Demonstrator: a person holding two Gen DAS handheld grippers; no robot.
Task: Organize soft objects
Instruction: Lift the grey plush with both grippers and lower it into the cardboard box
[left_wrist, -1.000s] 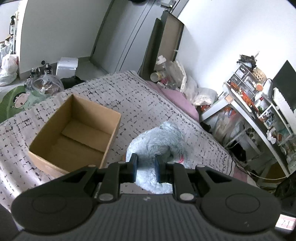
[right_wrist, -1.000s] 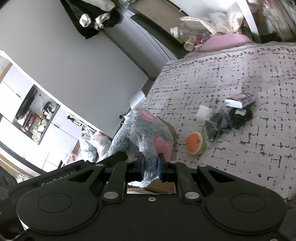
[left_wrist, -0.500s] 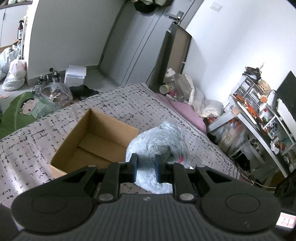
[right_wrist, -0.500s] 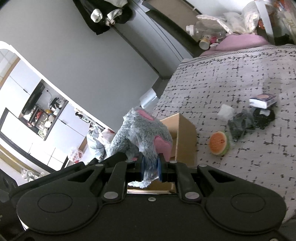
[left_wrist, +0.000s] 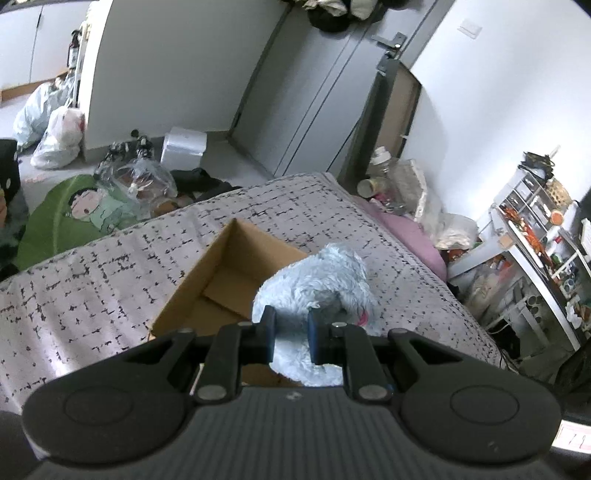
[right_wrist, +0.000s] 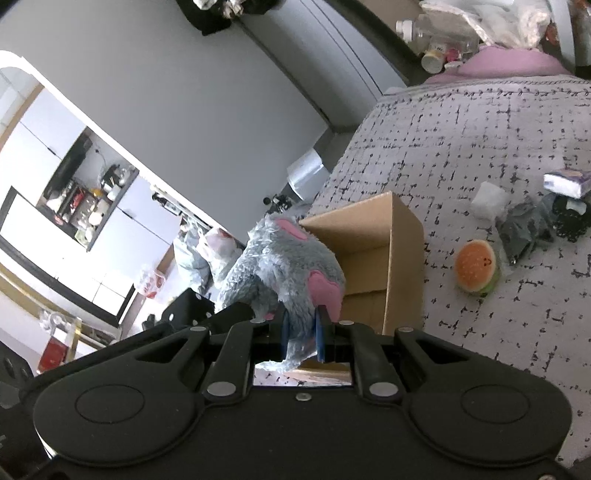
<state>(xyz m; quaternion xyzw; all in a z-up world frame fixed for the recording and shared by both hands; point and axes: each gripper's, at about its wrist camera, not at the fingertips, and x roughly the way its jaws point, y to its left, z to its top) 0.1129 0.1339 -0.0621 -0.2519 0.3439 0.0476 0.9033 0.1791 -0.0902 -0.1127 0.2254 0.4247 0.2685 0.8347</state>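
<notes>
Both grippers are clamped on the fluffy grey plush toy with pink patches (left_wrist: 314, 280): the left gripper (left_wrist: 290, 334) pinches pale fur between its dark pads, and the right gripper (right_wrist: 301, 334) pinches a tuft of fur between its blue pads. The toy hangs clear of the bedspread, over the near right corner of the open brown cardboard box (left_wrist: 221, 280) in the left wrist view — its body overlaps the box's right wall and rim. In the right wrist view the toy sits against the box's (right_wrist: 373, 258) left rim. The box interior shows bare cardboard. The box stands on the grey bed cover with black dash pattern (left_wrist: 92, 280), with open cover on its left side. On its other side lie a round orange burger-shaped soft toy (right_wrist: 476, 267) and dark bagged items (right_wrist: 524, 232) — both well apart from the box.
</notes>
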